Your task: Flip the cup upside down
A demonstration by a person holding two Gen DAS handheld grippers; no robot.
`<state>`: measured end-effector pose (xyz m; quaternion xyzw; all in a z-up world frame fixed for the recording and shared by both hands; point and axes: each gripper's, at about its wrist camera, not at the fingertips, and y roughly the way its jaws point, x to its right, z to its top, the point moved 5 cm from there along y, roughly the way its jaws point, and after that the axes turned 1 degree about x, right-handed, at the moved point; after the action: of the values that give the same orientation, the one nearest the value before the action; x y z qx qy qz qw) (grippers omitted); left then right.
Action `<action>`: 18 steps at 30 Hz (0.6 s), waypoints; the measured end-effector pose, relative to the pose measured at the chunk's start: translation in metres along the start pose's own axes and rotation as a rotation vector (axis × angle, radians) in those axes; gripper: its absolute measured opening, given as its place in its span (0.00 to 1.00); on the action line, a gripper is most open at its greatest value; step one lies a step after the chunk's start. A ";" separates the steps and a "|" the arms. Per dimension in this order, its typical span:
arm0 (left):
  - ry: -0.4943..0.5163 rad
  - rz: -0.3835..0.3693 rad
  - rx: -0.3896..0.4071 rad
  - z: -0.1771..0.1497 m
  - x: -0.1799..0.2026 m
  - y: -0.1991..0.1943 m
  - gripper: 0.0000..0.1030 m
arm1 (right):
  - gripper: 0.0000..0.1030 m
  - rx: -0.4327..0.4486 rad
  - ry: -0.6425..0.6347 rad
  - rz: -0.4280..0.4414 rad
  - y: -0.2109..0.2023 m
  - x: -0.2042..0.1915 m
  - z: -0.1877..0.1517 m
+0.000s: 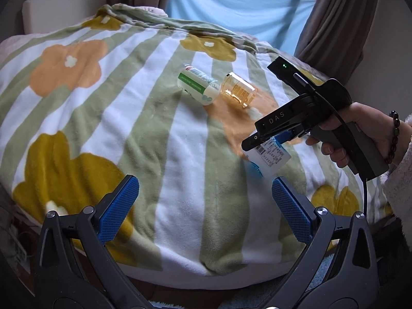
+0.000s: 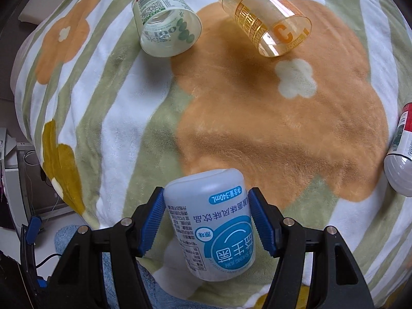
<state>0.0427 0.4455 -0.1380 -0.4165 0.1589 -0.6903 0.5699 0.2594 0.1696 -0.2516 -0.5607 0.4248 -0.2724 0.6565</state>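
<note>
A white plastic cup with a blue label (image 2: pixel 213 221) is clamped between the blue pads of my right gripper (image 2: pixel 207 195), its closed base pointing away from the camera and its printing upside down. In the left wrist view the same cup (image 1: pixel 270 154) hangs tilted, low over the flowered blanket (image 1: pixel 180 154), held by the right gripper (image 1: pixel 260 152) in a person's hand. My left gripper (image 1: pixel 204 182) stands open over the near part of the blanket, with nothing between its fingers.
A clear green-labelled cup (image 2: pixel 167 23) and an orange see-through cup (image 2: pixel 267 18) lie on their sides at the far end of the blanket (image 2: pixel 257 118). A red-and-white container (image 2: pixel 401 154) lies at the right edge. Curtains and a window are behind.
</note>
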 end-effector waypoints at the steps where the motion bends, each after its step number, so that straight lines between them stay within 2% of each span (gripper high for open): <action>1: 0.000 0.000 -0.004 -0.001 0.000 0.001 1.00 | 0.60 -0.003 0.004 0.002 0.000 -0.001 0.000; 3: 0.002 -0.003 -0.014 -0.002 0.001 0.002 1.00 | 0.63 -0.010 0.019 0.005 0.001 -0.003 0.001; 6: 0.006 -0.005 -0.034 -0.001 0.006 0.004 1.00 | 0.94 0.032 0.049 0.021 -0.008 -0.001 0.000; 7: 0.006 -0.010 -0.041 -0.001 0.008 0.004 1.00 | 0.98 0.061 0.046 0.032 -0.016 0.000 -0.001; 10: 0.002 -0.025 -0.064 0.005 0.013 0.006 1.00 | 0.98 0.135 0.027 0.035 -0.045 0.008 -0.012; 14: -0.023 -0.032 -0.101 0.024 0.024 0.014 1.00 | 0.98 0.234 -0.018 -0.051 -0.089 0.027 -0.040; 18: -0.067 -0.055 -0.168 0.054 0.046 0.039 1.00 | 0.98 0.329 -0.051 -0.167 -0.123 0.049 -0.078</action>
<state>0.1086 0.4053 -0.1145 -0.4899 0.1856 -0.6755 0.5189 0.2306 0.0614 -0.1460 -0.4860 0.3096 -0.3774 0.7250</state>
